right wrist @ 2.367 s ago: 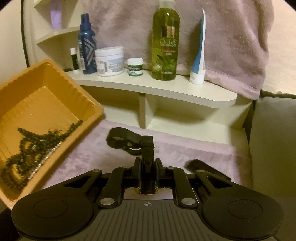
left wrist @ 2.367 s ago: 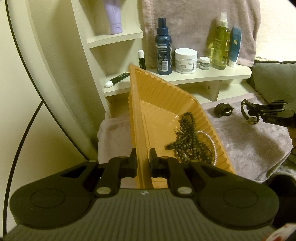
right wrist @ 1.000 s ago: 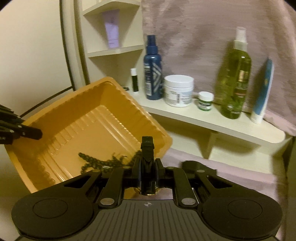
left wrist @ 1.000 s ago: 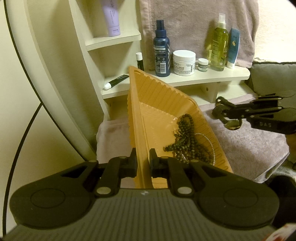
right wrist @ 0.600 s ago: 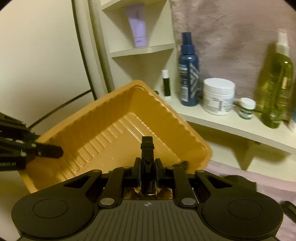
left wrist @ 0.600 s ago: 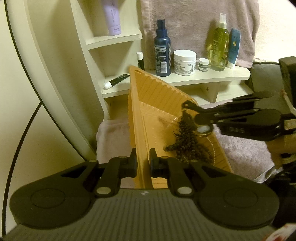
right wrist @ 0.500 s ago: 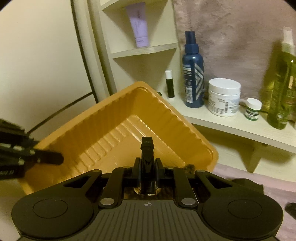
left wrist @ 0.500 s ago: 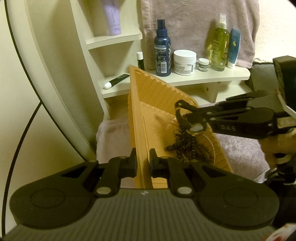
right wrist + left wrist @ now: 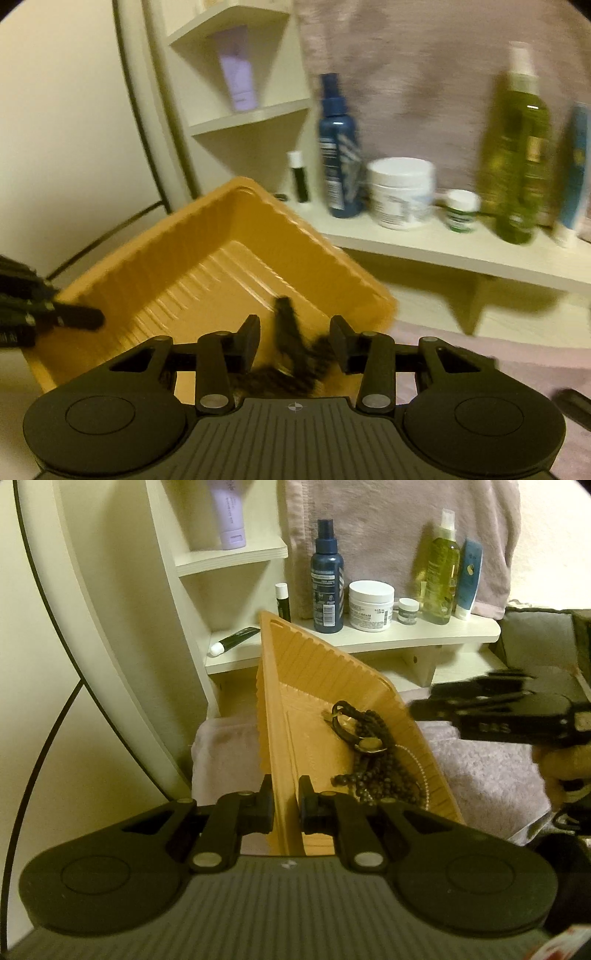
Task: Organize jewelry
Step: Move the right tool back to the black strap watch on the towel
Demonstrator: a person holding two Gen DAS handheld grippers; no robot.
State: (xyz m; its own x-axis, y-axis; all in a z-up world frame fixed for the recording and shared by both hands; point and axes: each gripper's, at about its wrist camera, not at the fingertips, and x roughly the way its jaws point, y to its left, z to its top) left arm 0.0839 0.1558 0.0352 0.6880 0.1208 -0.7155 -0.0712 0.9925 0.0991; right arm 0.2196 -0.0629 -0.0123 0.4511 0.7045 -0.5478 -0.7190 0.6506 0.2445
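The left gripper (image 9: 286,805) is clamped on the near wall of the orange tray (image 9: 317,664), low in the middle of its view. Inside the tray, right of center, a black watch (image 9: 354,727) lies on dark bead strings (image 9: 376,775). The right gripper (image 9: 293,339) – its jaws opening, pressing on nothing – hangs over the tray, with the blurred dark jewelry seen between its fingers.

Ribbed glossy plastic tray (image 9: 314,686)

one orange tray (image 9: 314,686), two grippers (image 9: 286,801), three bottles (image 9: 327,587)
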